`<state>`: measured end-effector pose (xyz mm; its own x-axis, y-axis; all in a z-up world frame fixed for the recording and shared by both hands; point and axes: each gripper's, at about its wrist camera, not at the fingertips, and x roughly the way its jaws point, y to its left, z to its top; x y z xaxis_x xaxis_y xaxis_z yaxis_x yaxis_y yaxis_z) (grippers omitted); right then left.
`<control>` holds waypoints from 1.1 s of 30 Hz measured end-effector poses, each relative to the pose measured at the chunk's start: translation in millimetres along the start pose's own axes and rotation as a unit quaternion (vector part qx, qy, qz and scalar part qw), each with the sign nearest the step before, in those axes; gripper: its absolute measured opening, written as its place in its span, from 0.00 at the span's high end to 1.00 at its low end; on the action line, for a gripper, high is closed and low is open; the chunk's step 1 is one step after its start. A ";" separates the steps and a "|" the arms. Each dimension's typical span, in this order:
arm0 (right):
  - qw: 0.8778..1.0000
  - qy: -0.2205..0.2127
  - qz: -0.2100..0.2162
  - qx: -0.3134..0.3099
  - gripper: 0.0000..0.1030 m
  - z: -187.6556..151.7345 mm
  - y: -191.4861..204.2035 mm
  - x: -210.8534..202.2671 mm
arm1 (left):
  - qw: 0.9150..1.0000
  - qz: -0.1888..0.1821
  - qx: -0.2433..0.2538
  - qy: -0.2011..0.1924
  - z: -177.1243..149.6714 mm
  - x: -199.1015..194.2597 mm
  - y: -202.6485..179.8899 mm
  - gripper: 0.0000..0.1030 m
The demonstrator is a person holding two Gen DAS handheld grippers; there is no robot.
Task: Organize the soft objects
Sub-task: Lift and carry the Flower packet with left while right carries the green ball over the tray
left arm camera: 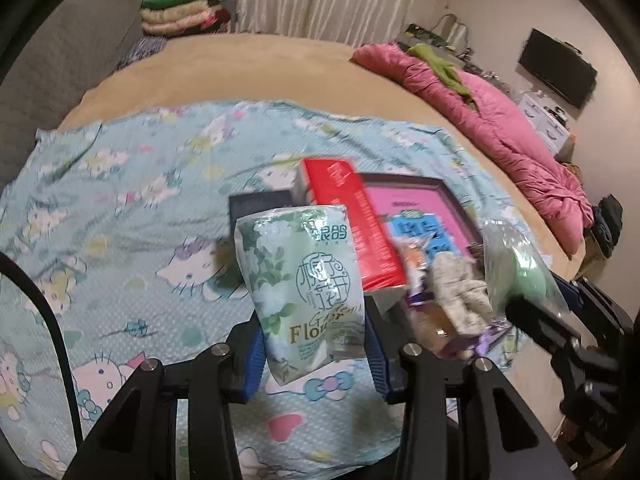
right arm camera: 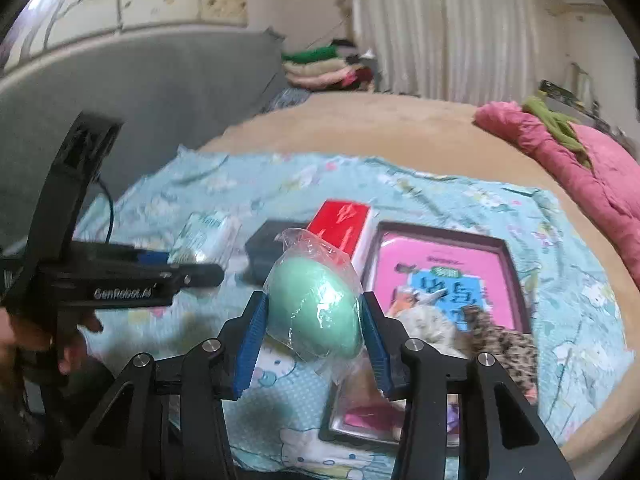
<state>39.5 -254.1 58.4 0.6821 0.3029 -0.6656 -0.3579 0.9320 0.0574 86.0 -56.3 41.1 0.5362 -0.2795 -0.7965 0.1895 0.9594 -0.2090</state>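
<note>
While the left gripper [left arm camera: 316, 344] clamps the tissue pack [left arm camera: 302, 292], light and squashy, the right gripper [right arm camera: 314, 332] squeezes the wrapped green sponge [right arm camera: 316, 312], slippery film, best held mid-body.

both wrist views look forward and down over the bed [left arm camera: 248, 76] from close above; both share the pink tray [left arm camera: 412, 208] and red box [right arm camera: 344, 220], somewhat blurred.
</note>
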 end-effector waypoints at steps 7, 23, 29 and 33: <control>0.998 -0.037 -0.021 0.039 0.53 2.8 -28.7 -40.8 | 0.999 -0.011 0.032 -0.018 7.3 -20.0 -42.7 0.58; 0.987 -0.078 -0.079 0.118 0.53 -22.5 -98.8 -103.9 | 0.995 -0.037 0.095 -0.001 -5.9 -10.7 -127.5 0.58; 0.985 -0.055 -0.100 0.131 0.53 -39.8 -116.5 -103.0 | 0.992 -0.041 0.115 0.029 -23.8 18.5 -149.6 0.58; 0.983 -0.037 -0.106 0.145 0.53 -52.8 -127.9 -95.5 | 0.990 -0.044 0.121 0.051 -34.8 41.4 -159.5 0.58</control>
<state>-13.5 -412.8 75.3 0.7707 0.0993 -0.6295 -0.0133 0.9901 0.1400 49.3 -219.5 21.7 0.4257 -0.3448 -0.8366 0.4301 0.8905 -0.1481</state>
